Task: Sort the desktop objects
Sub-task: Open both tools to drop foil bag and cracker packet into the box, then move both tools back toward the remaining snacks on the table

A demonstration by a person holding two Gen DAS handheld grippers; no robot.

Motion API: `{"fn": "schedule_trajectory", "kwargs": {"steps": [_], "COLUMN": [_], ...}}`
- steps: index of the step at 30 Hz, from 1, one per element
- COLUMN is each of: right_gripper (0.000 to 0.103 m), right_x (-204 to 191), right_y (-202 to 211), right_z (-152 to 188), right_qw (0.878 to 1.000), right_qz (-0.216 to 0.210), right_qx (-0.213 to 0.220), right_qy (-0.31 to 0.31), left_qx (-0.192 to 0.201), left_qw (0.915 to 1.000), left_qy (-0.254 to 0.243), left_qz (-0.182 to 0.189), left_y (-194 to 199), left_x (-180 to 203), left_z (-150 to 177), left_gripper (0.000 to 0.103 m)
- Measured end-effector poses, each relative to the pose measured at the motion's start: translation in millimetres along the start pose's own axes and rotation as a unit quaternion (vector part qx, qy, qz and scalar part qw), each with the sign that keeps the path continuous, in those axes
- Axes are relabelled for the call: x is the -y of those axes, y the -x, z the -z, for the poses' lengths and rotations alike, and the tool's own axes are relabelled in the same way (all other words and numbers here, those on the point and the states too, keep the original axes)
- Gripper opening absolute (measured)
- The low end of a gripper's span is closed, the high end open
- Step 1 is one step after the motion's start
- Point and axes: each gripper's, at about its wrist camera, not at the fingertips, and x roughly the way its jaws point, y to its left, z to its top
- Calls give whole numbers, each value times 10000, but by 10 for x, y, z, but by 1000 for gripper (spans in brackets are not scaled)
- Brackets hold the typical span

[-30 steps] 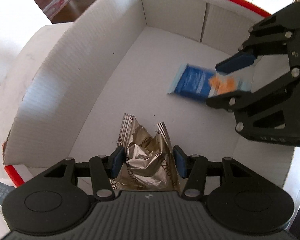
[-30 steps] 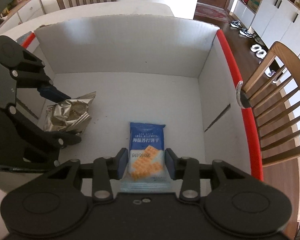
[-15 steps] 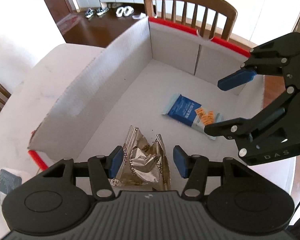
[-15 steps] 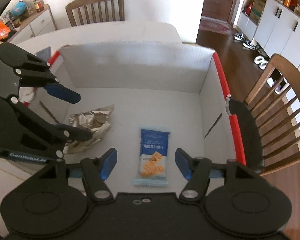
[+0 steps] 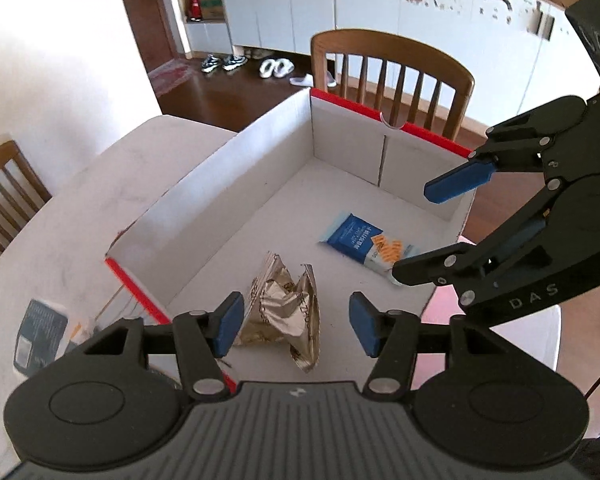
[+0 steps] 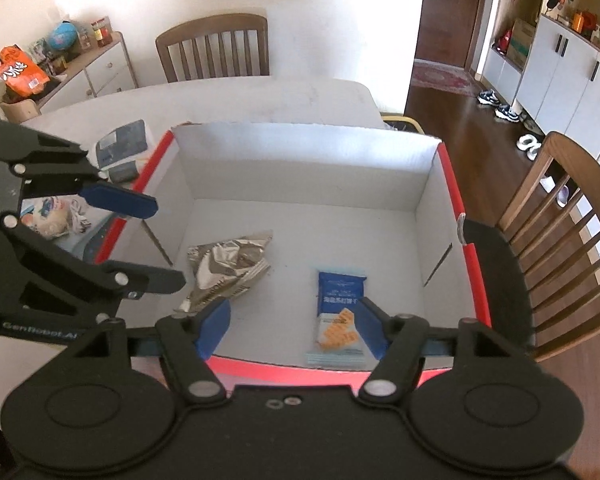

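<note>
A crumpled gold foil wrapper (image 5: 284,312) (image 6: 228,268) and a blue biscuit packet (image 5: 364,242) (image 6: 340,312) lie on the floor of a white cardboard box (image 5: 220,208) (image 6: 300,172) with a red rim. My left gripper (image 5: 296,326) (image 6: 148,240) hangs above the wrapper. Its jaws are opening, and the pads stand clear of the foil on both sides. My right gripper (image 6: 294,328) (image 5: 440,226) hovers over the box's near edge above the biscuit packet. Its jaws are opening too, with nothing pressed between them.
The box sits on a pale table. A blue-grey pack (image 5: 40,328) (image 6: 124,144) and other small packets (image 6: 52,216) lie on the table beside the box. Wooden chairs (image 5: 392,76) (image 6: 560,240) stand close around the table.
Both grippers have risen out of the box. The right jaws spread off the biscuit packet, which stays on the floor. The left jaws widened around the wrapper.
</note>
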Motion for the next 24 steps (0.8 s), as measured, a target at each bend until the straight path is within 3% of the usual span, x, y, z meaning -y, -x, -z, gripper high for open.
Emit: {"fn": "schedule_trajectory", "kwargs": {"steps": [3, 14, 19, 24], "right_gripper": [70, 77, 88, 97], "right_x": [-34, -325, -531, -809], "right_y": [31, 245, 340, 389], "right_z": [29, 41, 13, -3], "right_qw": [10000, 9991, 9981, 9957], "right_qz": [-47, -148, -201, -449], "right_qx": [46, 389, 581, 806], "right_qy": [-18, 42, 66, 102], "left_qx": [99, 405, 490, 593], "left_qw": [9997, 9959, 9929, 9902], "left_qy": [213, 782, 1027, 1190], "left_qz": [46, -203, -332, -433], "left_y": [75, 444, 640, 874], "left_x": [-17, -154, -301, -465], "left_z": [89, 472, 707, 1000], "left_gripper": [66, 74, 84, 87]}}
